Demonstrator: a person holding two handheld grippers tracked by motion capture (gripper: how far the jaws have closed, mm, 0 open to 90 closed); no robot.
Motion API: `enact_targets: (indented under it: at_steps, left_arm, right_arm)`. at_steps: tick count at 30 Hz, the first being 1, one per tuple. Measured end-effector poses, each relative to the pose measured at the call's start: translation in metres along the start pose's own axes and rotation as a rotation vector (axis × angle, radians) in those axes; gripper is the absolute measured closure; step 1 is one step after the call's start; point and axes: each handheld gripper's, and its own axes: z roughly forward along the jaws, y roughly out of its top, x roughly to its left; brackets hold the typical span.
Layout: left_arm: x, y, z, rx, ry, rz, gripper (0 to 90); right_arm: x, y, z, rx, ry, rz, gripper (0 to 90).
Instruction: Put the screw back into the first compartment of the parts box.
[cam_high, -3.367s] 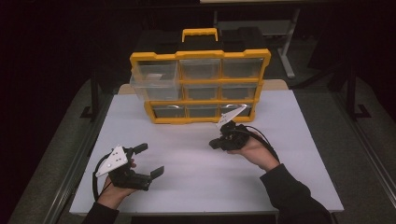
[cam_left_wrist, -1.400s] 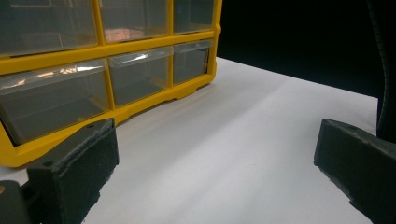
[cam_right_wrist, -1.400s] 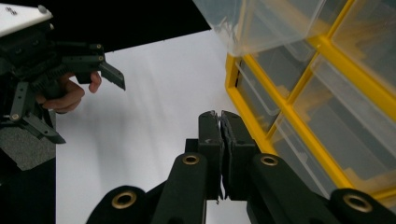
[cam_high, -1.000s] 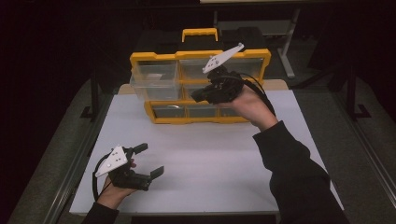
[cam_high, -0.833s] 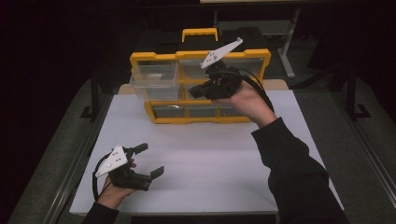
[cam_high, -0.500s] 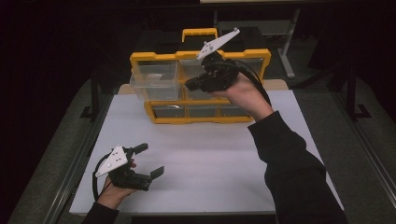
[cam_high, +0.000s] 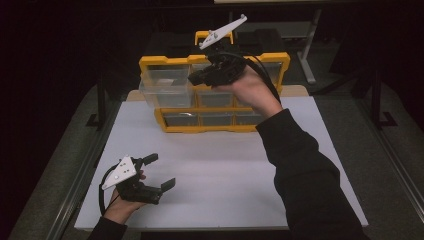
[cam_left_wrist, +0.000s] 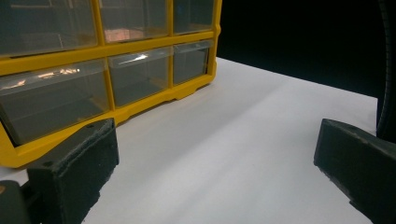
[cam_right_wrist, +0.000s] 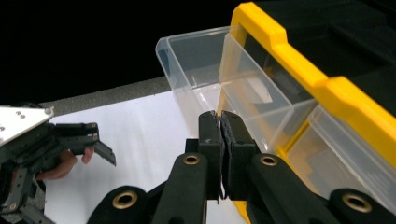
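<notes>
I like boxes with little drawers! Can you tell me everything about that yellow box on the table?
The yellow plastic organiser box with clear drawers stands upright at the far side of the white table. It has a yellow frame, a carry handle on top and three rows of see-through drawers. The top left clear drawer is pulled out and looks empty. Nothing touches the box except the table.

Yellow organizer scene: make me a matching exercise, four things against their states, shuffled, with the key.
Things
1. left gripper
2. right gripper
3. top-left drawer
4. table

States
A. pulled out of the organizer, clear, nothing seen inside
B. jaws shut, raised in front of the organizer's top row
C. white, bearing the organizer
D. jaws open, low at the table's near left

Pairs: 1-D, 2-B, 3-A, 4-C
</notes>
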Motion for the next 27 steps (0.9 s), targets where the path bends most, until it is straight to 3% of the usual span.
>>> enact_targets:
  at_steps: [7, 13, 25, 27]
  left_arm:
    - [-0.001, 0.000, 0.000, -0.005, 0.001, -0.014, 0.0]
    - [0.000, 0.000, 0.000, -0.003, 0.000, -0.004, 0.0]
    - [-0.001, 0.001, 0.001, -0.013, -0.001, -0.027, 0.0]
    - [-0.001, 0.001, 0.002, -0.011, -0.001, -0.028, 0.0]
  right_arm:
    - [0.000, 0.013, 0.011, -0.002, -0.006, 0.022, 87.4]
    - [-0.001, 0.018, 0.018, 0.002, -0.012, 0.023, 87.4]
    - [-0.006, 0.026, 0.038, 0.009, -0.022, 0.019, 86.8]
    - [-0.006, 0.026, 0.040, 0.000, -0.025, 0.034, 76.1]
